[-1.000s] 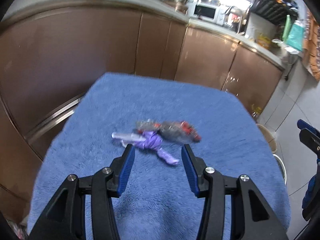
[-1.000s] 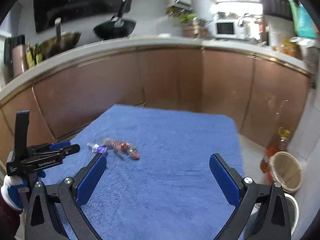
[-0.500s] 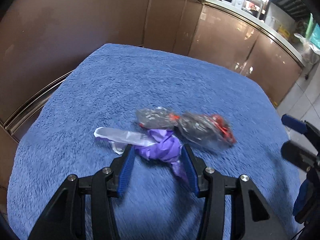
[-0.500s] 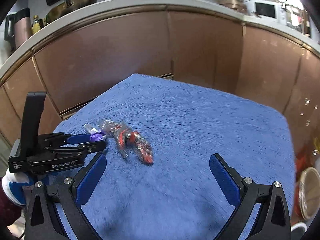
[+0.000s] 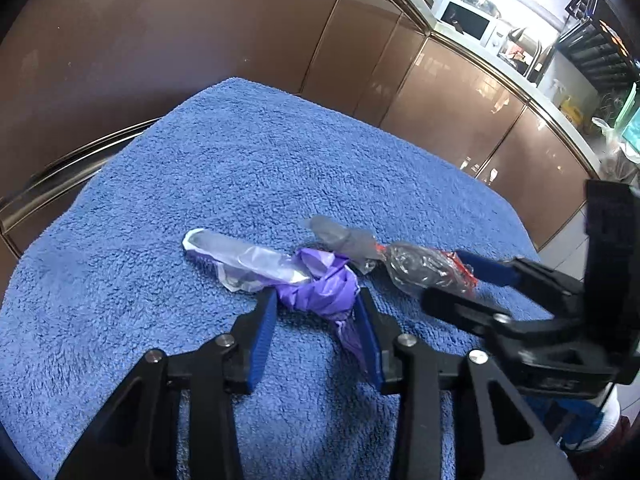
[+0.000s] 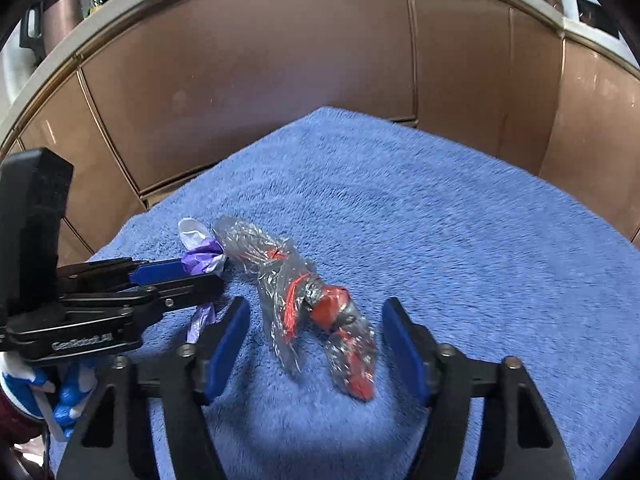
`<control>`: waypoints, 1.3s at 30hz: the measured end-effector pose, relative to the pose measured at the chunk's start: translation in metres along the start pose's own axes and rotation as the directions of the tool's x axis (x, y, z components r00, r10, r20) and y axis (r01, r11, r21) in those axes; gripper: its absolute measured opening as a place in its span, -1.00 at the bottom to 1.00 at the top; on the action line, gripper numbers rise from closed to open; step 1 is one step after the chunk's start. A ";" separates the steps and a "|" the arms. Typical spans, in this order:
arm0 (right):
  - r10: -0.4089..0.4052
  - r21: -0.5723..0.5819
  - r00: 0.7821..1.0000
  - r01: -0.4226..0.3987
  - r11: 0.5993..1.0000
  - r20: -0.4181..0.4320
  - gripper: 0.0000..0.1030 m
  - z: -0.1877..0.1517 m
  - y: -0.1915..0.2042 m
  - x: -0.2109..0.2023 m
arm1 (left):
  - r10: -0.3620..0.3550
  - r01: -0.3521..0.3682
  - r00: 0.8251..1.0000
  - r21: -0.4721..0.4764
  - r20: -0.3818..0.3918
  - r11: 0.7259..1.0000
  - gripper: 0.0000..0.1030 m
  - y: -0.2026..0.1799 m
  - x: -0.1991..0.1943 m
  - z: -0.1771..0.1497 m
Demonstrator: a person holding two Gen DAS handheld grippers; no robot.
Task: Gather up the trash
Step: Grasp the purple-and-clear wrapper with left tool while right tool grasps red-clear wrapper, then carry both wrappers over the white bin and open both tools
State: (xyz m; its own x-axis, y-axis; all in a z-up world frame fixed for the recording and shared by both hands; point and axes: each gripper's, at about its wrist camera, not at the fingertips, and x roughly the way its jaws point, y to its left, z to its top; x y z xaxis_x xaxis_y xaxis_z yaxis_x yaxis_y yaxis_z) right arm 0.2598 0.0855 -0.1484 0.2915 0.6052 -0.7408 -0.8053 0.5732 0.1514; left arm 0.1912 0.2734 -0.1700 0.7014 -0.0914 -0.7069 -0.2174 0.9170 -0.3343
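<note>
On a blue towel, the left gripper straddled a crumpled purple wrapper with narrowly parted fingers, its silvery tail pointing left. Beside it, a clear red-printed wrapper lay lengthwise between the right gripper's wide fingers.

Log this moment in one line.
left gripper: open around crumpled purple wrapper | right gripper: open around clear red-printed plastic wrapper | blue towel

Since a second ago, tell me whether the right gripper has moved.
Yes. The right gripper has come forward and down over the blue towel, toward the brown cabinets, now straddling the clear red wrapper.
</note>
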 end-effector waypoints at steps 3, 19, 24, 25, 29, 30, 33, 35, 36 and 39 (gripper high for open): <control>-0.001 -0.009 1.000 0.001 1.000 -0.008 -0.26 0.000 0.002 0.005 | -0.008 0.008 1.000 0.002 0.001 1.000 -0.37 0.000 0.000 0.000; -0.081 0.087 0.994 0.075 0.993 0.067 -0.65 -0.036 0.009 -0.070 | -0.016 0.011 0.998 0.082 0.053 0.997 -0.45 -0.019 -0.042 -0.024; -0.106 0.141 0.989 0.090 0.986 0.108 -0.64 -0.053 0.017 -0.109 | -0.023 0.016 0.997 0.091 0.080 0.996 -0.45 -0.025 -0.075 -0.034; -0.112 0.152 0.987 0.093 0.984 0.117 -0.65 -0.057 0.018 -0.116 | -0.024 0.016 0.996 0.092 0.085 0.996 -0.45 -0.026 -0.082 -0.037; -0.139 0.192 0.978 0.109 0.975 0.155 -0.64 -0.073 0.025 -0.145 | -0.026 0.014 0.994 0.106 0.107 0.994 -0.45 -0.033 -0.109 -0.044; -0.148 0.203 0.975 0.114 0.973 0.164 -0.64 -0.078 0.026 -0.154 | -0.026 0.014 0.994 0.109 0.110 0.994 -0.45 -0.035 -0.113 -0.046; -0.186 0.246 0.963 0.135 0.960 0.195 -0.64 -0.092 0.026 -0.179 | -0.031 0.015 0.992 0.128 0.126 0.992 -0.45 -0.043 -0.130 -0.052; -0.213 0.279 0.953 0.150 0.949 0.213 -0.64 -0.100 0.023 -0.193 | -0.038 0.019 0.990 0.143 0.134 0.990 -0.45 -0.049 -0.139 -0.055; -0.229 0.301 0.947 0.156 0.941 0.226 -0.64 -0.106 0.022 -0.203 | -0.044 0.023 0.990 0.152 0.137 0.988 -0.45 -0.054 -0.142 -0.055; -0.277 0.353 0.928 0.180 0.918 0.248 -0.64 -0.126 0.018 -0.230 | -0.063 0.036 0.988 0.185 0.139 0.982 -0.45 -0.070 -0.150 -0.060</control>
State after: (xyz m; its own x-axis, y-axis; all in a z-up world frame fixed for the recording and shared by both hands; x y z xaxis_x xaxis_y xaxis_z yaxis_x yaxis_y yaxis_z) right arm 0.1131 -0.1130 -0.0575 0.6216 0.5397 -0.5677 -0.5044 0.8303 0.2370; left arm 0.0607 0.1997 -0.0783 0.8013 -0.0940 -0.5909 -0.0623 0.9691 -0.2386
